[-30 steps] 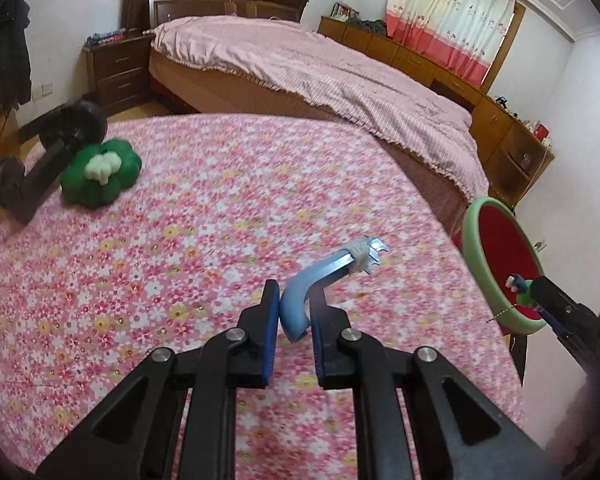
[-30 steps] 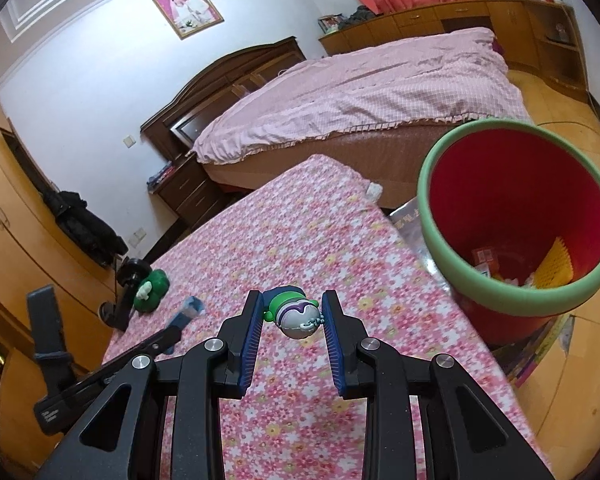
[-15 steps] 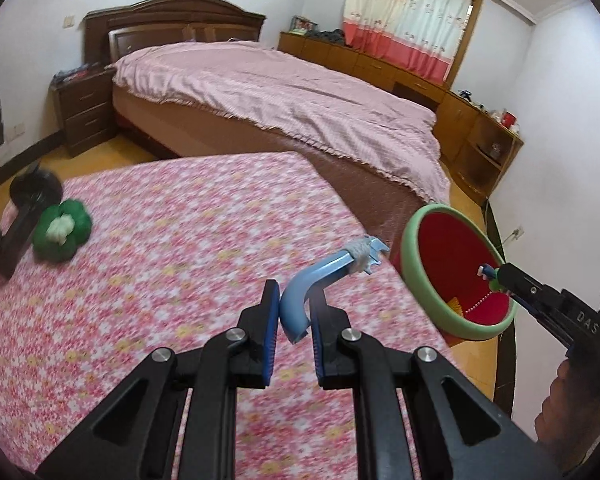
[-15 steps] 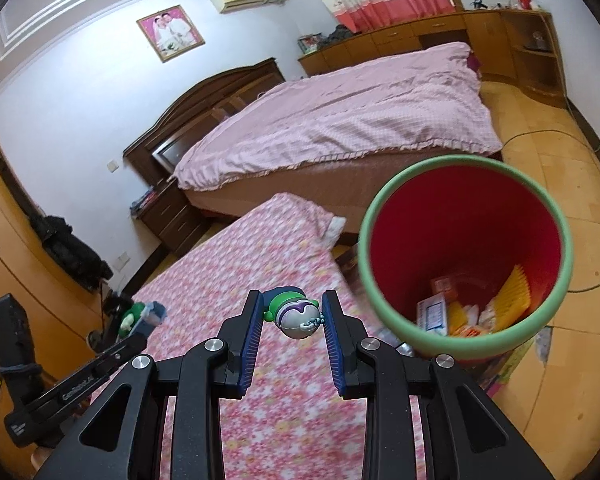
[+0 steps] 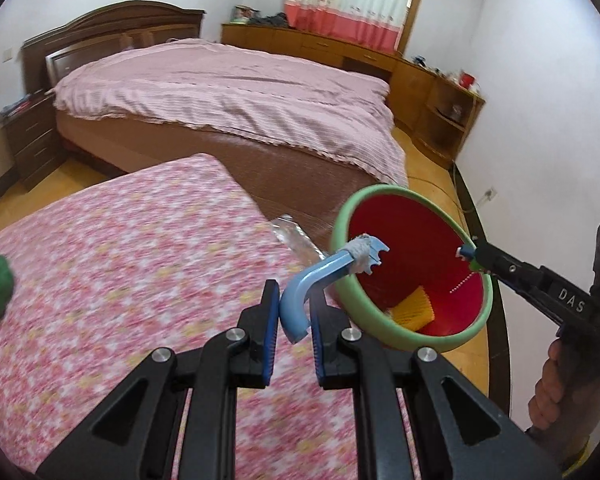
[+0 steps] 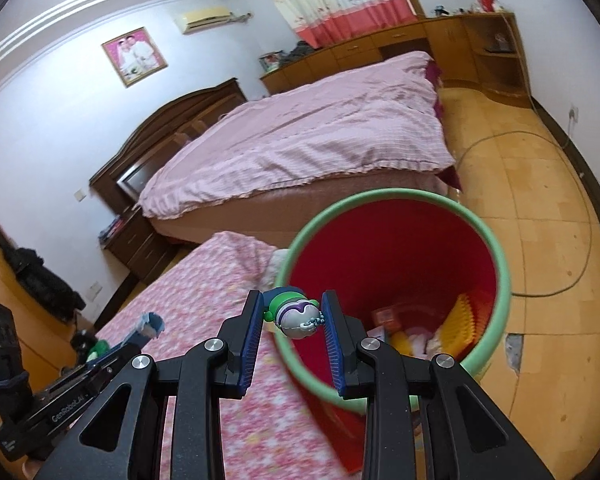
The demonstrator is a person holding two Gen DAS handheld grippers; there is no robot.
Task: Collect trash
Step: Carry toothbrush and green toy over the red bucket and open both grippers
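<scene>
Over the red bin (image 6: 496, 264), right tool (image 6: 293, 322) pinches a toy (image 6: 296, 314), left tool (image 5: 294, 316) a blue razor (image 5: 324, 276); center both before letting go.

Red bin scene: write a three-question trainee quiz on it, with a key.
1. True or false: the left hand-held gripper is empty.
2. Multiple choice: the right hand-held gripper holds A) a small green-capped toy figure B) a spoon C) a sock.
3. Fill in: the red bin has a ____ rim.

Key:
1. False; it is shut on the blue razor.
2. A.
3. Green.
</scene>
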